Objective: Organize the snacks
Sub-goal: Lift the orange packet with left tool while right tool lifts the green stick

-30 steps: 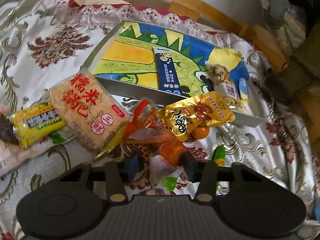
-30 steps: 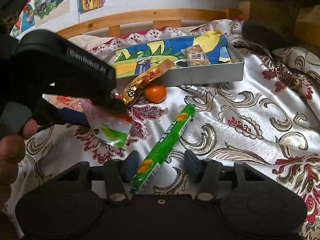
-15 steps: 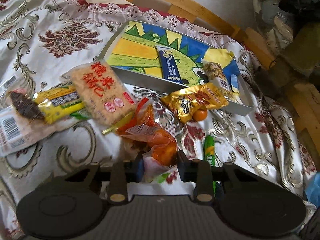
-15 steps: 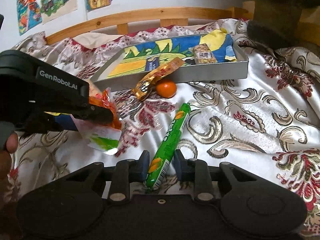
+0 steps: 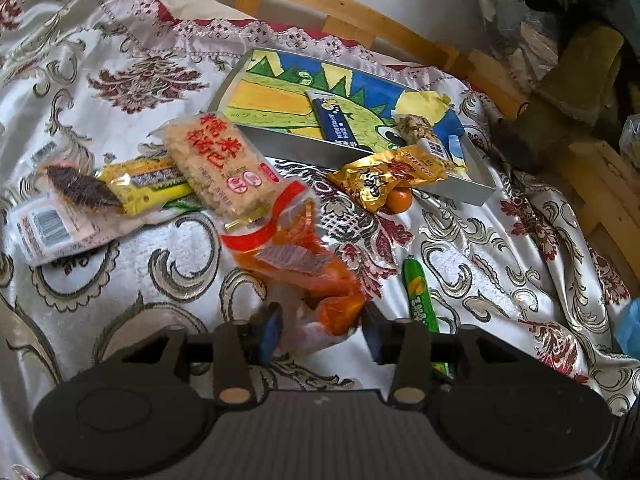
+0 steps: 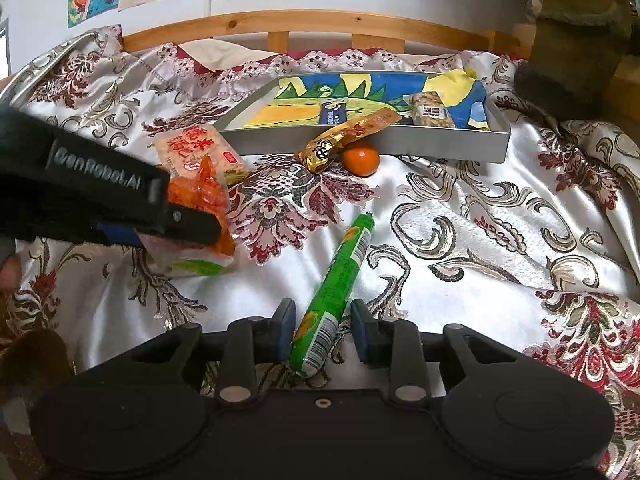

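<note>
Left wrist view looks down on a bed draped in a satin brocade spread point(image 5: 132, 300), where loose snacks lie in front of a metal tray point(image 5: 360, 152) lined with a dinosaur drawing. The left claw point(image 5: 318, 334) has the crinkled orange snack bag point(image 5: 296, 264) between its pads; its jaws are opening and gaps show on both sides, so the bag is not pinched. That bag looks light, floppy and slippery, with lumpy contents that shift; a hold on the flat sealed end nearest the pads would likely be surer than one on the bulging middle.

Right wrist view shows the right claw point(image 6: 322, 330) straddling the near end of a green candy tube point(image 6: 340, 276) that lies on the spread. Its jaws are also opening, and the pads stand clear of the tube. The tube appears stiff, light and round, so it may roll; gripping across its width, a little further up from the barcode end, should balance it better. An orange fruit point(image 6: 361, 161) and a gold packet point(image 6: 344, 136) rest against the tray wall.
</note>
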A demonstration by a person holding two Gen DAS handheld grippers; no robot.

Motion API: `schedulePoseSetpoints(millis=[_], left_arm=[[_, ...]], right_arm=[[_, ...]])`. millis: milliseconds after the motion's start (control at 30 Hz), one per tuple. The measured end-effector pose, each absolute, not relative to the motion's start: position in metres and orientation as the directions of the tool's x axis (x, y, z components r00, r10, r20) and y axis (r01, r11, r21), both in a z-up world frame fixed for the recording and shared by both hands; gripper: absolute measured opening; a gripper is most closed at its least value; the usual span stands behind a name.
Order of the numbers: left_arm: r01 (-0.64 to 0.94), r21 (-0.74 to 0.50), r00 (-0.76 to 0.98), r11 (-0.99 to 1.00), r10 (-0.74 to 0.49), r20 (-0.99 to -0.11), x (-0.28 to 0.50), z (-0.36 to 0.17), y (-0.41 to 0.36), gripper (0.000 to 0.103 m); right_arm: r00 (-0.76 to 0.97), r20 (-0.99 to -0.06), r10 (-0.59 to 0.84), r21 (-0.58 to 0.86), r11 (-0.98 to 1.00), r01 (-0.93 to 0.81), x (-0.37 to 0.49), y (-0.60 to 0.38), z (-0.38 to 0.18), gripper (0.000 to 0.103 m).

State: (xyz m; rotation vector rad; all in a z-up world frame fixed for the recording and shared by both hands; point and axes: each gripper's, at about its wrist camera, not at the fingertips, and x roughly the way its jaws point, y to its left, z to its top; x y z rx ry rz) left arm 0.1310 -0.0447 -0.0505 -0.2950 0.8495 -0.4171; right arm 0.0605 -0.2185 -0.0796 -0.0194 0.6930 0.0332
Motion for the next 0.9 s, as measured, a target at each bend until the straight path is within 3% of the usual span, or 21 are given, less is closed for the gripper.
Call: schedulePoseSetpoints(millis=[267, 467, 633, 900], left_arm=[[0.193, -0.497, 0.573, 0.846, -0.509, -0.642, 0.141, -0.059, -0.036, 0.061], [0.2, -0.531, 0.576, 0.824, -0.537, -0.616, 0.143, -0.059, -0.034, 0.08], [0.221, -0.513, 0.597, 0.829, -0.531, -0.601, 0.147, -0.054, -0.042, 0.085], [0.275, -0.502, 0.602, 0.82, -0.554, -0.576, 0.152, -0.051, -0.057, 0.086]], right_arm=[[0.788, -0.615, 0.018, -0.019, 0.999, -0.037, 0.067, -0.215, -0.085, 0.057], [0.791, -0.611, 0.028, -0.012, 0.999, -0.044, 0.068, -0.214, -0.088, 0.066], [0.792, -0.61, 0.034, -0.015, 0.998, -0.054, 0.069, -0.213, -0.089, 0.075], [0.798, -0.602, 0.006, -0.04, 0.998, -0.038, 0.068, -0.21, -0.09, 0.078]])
